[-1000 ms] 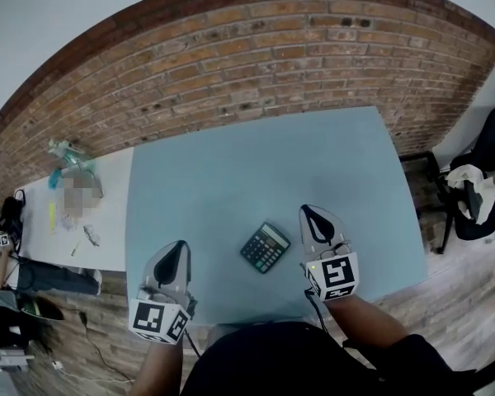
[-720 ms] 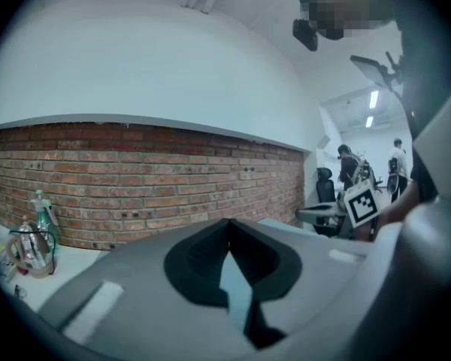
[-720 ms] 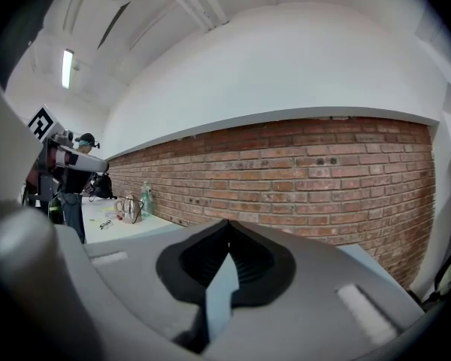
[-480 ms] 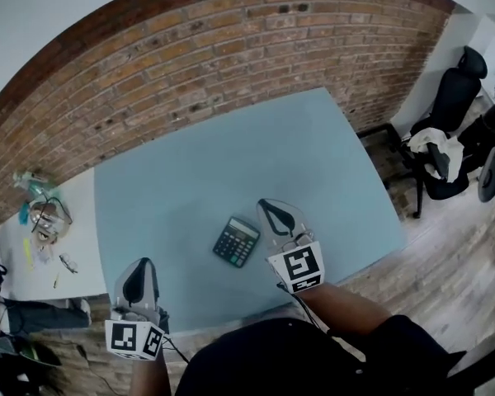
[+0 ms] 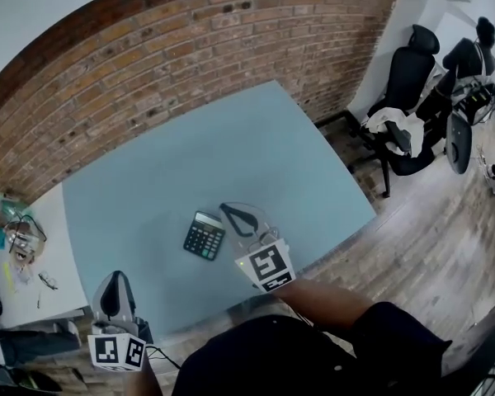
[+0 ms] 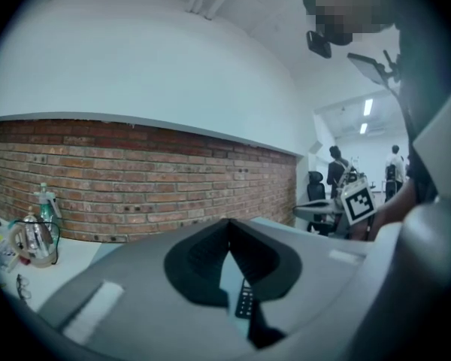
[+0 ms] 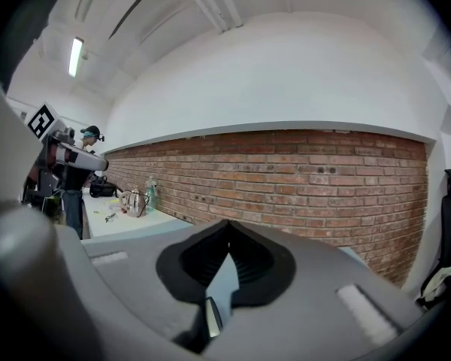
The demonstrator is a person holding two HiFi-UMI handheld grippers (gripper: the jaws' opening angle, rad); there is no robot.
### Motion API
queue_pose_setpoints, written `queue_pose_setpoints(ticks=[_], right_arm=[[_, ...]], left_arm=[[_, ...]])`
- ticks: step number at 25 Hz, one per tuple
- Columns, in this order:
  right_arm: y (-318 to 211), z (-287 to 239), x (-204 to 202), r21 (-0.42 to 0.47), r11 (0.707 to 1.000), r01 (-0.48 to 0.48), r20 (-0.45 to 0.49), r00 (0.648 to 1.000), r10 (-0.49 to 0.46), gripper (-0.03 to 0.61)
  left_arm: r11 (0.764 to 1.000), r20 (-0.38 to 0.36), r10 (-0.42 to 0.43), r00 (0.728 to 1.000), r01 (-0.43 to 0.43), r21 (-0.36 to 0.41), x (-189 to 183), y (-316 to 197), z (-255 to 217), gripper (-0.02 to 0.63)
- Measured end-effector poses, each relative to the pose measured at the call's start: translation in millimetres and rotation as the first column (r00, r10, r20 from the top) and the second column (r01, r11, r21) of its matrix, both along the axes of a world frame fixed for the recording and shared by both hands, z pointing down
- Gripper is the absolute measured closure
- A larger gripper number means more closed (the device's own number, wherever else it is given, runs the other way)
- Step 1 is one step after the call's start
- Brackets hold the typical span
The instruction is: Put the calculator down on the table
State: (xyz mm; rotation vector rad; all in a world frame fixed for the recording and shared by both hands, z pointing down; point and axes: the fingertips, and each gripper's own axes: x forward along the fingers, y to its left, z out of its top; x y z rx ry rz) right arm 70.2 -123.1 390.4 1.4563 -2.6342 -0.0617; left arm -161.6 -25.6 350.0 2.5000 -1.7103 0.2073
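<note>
1. The left gripper (image 5: 115,277) is nearest, low at the table's near edge. Its own view shows the jaws (image 6: 227,222) drawn together at the tips with nothing between them.
2. The right gripper (image 5: 227,211) reaches further out over the table, jaws likewise closed and empty (image 7: 227,222).
3. The calculator (image 5: 204,235) lies flat on the table, keys up, just beside the right gripper's tips and well apart from the left one. Neither gripper holds it. Through the gap below the left jaws it shows as a thin dark slab (image 6: 244,301).
4. Handling, as I judge it:
   - It is probably light, with a stiff plastic shell that will not bend in a pinch.
   - The casing looks smooth, so it may slip if gripped lightly.
   - The display and keys are the delicate parts.
   - The best hold would be across the two long side edges, near the middle, with the pads off the keys.
   - Lying flat, it leaves little room for a jaw underneath.
5. The blue-grey table (image 5: 231,155) carries only this one thing.
6. Counts:
   - One calculator and two grippers.
   - One blue-grey table and one white side table (image 5: 54,258) at the left, with small clutter on it too small to count.
   - One brick wall (image 5: 190,48) beyond.
   - At least two black office chairs (image 5: 412,56) at the far right.
</note>
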Motion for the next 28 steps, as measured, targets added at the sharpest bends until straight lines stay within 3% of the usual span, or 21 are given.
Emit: queue_pose_setpoints(ticks=[5, 13, 28], right_arm=[[32.0, 3.3, 11.0, -0.02, 1.0, -0.02, 0.019, 1.0, 0.02, 0.575], [74.8, 16.9, 6.1, -0.04, 0.997, -0.072, 0.014, 0.997, 0.073, 0.575], [173.2, -9.5, 15.6, 0.026, 0.993, -0.116, 0.013, 0.993, 0.116, 0.575]], left_arm=[[1.0, -0.013, 0.017, 1.0, -0.017, 0.018, 7.3, 32.3, -0.8, 0.612], [0.999, -0.012, 0.022, 1.0, -0.022, 0.039, -12.9, 78.9, -3.1, 0.612], [0.994, -0.042, 0.063, 0.997, -0.059, 0.097, -18.0, 155.8, 0.2, 0.612]])
